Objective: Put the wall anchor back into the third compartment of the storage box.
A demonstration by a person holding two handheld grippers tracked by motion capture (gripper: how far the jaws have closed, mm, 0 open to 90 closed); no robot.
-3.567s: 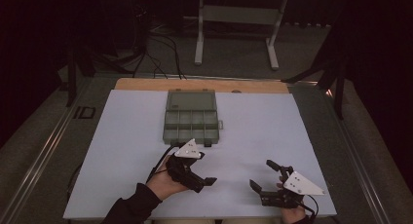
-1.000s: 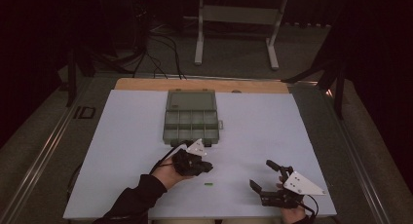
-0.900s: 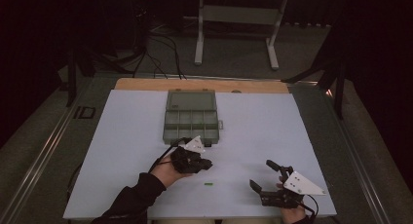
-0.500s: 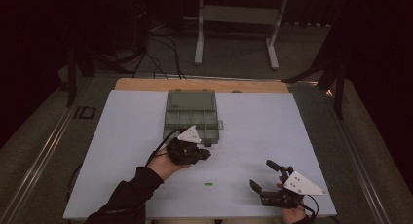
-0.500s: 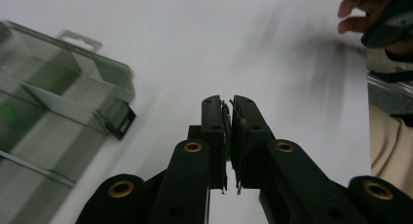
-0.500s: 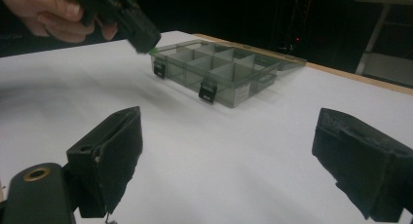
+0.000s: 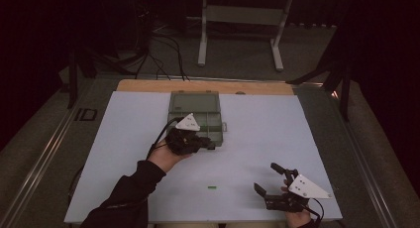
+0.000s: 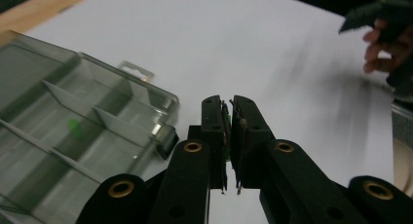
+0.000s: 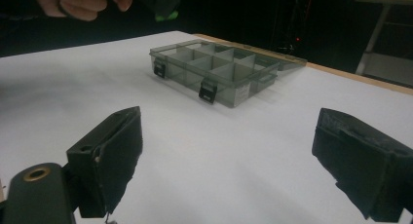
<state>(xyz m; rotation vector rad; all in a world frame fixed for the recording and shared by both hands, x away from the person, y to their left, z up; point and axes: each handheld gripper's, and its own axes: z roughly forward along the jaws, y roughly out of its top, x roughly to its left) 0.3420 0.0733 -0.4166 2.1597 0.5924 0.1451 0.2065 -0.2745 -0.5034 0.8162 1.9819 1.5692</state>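
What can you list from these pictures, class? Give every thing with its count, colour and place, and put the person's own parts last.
Compartment box: one, clear grey, with two black latches, far middle of the sheet.
Green piece in box: one, green, in a compartment.
Green piece on sheet: one, green, near the front edge.
Thin green piece in jaws: one, pinched in the left gripper.
Sheet: one, white, covering the table.
Metal stand: one, light grey, on the floor beyond the table.
Left gripper: one, black, shut, by the box's near edge.
Right gripper: one, black, open, at the near right.
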